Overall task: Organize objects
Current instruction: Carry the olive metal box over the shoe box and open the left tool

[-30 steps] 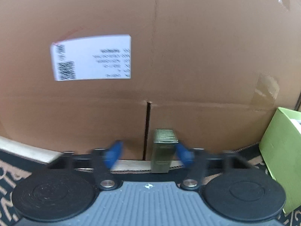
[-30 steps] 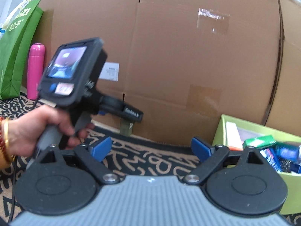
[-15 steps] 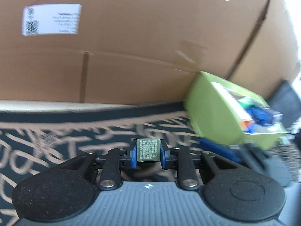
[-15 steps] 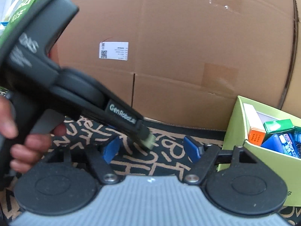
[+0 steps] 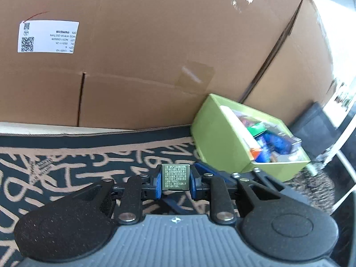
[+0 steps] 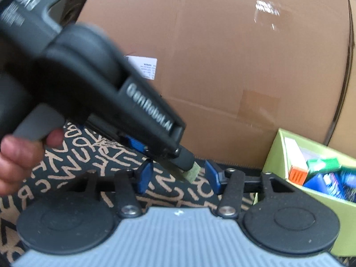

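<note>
Nearest to us in the left wrist view, our left gripper [image 5: 175, 183] is clamped narrow on a small olive-gold box [image 5: 175, 176], its blue pads [image 5: 157, 184] pressing both sides so the printed face looks back at us, lifted above the patterned rug [image 5: 66, 169]. In the right wrist view, our right gripper [image 6: 178, 176] has its jaws closing; the end of that same small box [image 6: 191, 173], carried in the left gripper [image 6: 175, 155], sits in the gap between the blue pads [image 6: 143, 175], and neither pad touches it. The hand [image 6: 24, 155] holding the left tool fills the near left of that view. Farther off on the rug, to the right, stands the open lime-green box [image 5: 219, 142], already filled with colourful packets, an orange-and-white carton [image 6: 297, 166] leaning inside its near wall. Behind everything rises the large cardboard carton [image 5: 155, 44], the green box just in front of it, with a white shipping label [image 5: 47, 36] on its face.
</note>
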{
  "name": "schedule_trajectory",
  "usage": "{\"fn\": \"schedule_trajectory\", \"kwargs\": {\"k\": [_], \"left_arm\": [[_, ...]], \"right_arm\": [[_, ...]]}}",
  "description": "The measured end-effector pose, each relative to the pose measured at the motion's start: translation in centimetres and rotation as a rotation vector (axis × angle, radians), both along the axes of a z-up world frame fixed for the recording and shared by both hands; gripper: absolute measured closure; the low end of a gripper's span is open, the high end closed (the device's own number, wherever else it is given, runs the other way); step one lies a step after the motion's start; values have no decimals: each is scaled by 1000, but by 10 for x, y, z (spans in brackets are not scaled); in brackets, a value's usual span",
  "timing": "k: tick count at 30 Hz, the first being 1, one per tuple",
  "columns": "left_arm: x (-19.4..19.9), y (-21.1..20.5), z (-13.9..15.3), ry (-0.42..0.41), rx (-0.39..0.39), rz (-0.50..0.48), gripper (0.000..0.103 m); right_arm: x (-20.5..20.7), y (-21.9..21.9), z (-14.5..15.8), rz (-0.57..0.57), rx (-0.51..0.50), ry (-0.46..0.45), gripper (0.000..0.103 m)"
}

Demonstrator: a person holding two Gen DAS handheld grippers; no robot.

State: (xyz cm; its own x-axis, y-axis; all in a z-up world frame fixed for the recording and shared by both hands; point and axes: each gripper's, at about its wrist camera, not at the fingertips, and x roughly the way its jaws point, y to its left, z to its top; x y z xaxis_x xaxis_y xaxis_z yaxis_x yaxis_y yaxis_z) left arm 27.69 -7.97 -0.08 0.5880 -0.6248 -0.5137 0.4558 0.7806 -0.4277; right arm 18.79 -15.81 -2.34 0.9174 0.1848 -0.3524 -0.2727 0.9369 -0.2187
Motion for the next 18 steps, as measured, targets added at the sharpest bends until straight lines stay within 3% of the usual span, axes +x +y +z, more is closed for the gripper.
{"fn": "schedule_trajectory", "kwargs": {"k": [5, 7, 8, 12, 18], "left_arm": [[-12, -2, 12, -47, 7, -1, 80], [-16, -5, 18, -86, 22, 17, 80], [-19, -6, 22, -107, 33, 29, 80], [-21, -14, 37, -126, 42, 16, 80], [-32, -51, 68, -230, 83, -35, 80]], "right_arm": [[-9, 5, 4, 0, -58, -77, 56], [-12, 6, 7, -7, -70, -87, 63], [-13, 6, 8, -19, -81, -95, 72], [-16, 0, 16, -50, -62, -122, 73], [-28, -24, 36, -131, -8, -213, 73]]}}
